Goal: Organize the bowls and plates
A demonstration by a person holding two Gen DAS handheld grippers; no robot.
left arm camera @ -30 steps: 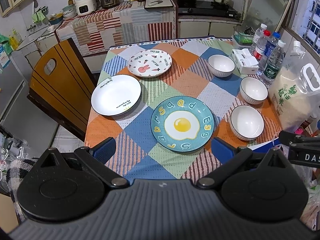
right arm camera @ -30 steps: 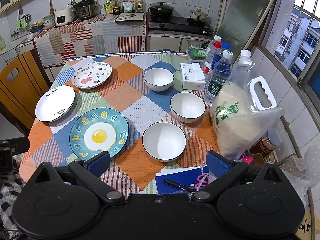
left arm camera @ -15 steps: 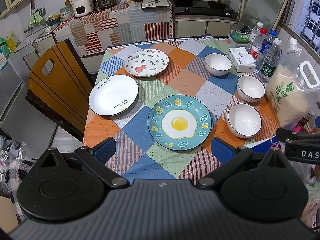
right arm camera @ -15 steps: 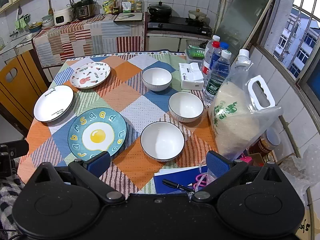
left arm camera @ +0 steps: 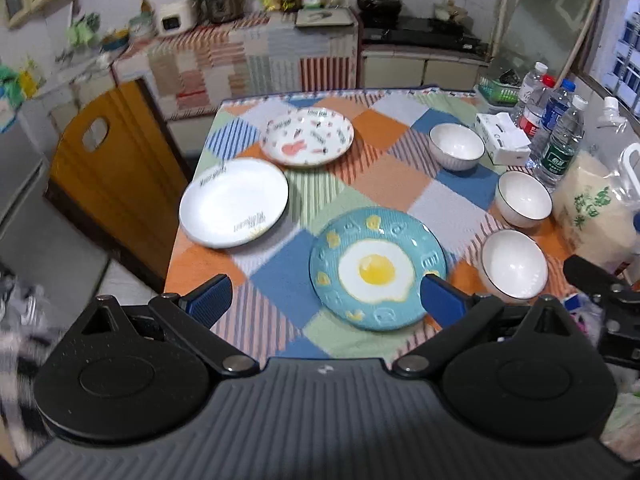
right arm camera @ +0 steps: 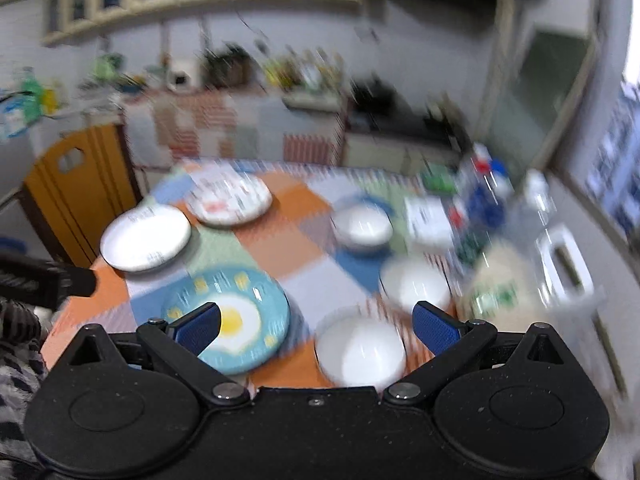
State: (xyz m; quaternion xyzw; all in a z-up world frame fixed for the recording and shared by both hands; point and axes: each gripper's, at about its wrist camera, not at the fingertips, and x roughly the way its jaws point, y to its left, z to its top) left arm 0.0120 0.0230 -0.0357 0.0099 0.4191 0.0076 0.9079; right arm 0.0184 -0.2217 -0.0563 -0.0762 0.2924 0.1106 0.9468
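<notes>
Your left gripper (left arm camera: pixel 324 296) and right gripper (right arm camera: pixel 316 322) are both released and empty above the surface (left arm camera: pixel 384 176), where three plates (left arm camera: pixel 378 268) and three bowls (left arm camera: pixel 514 264) lie separately.

Legible text is scarce. Green Chinese characters are printed on the rice bag (left arm camera: pixel 592 216). Lettering on the white plate (left arm camera: pixel 234 203) and patterned plate (left arm camera: pixel 308 136) is too blurred to read. The right wrist view yields nothing legible.
</notes>
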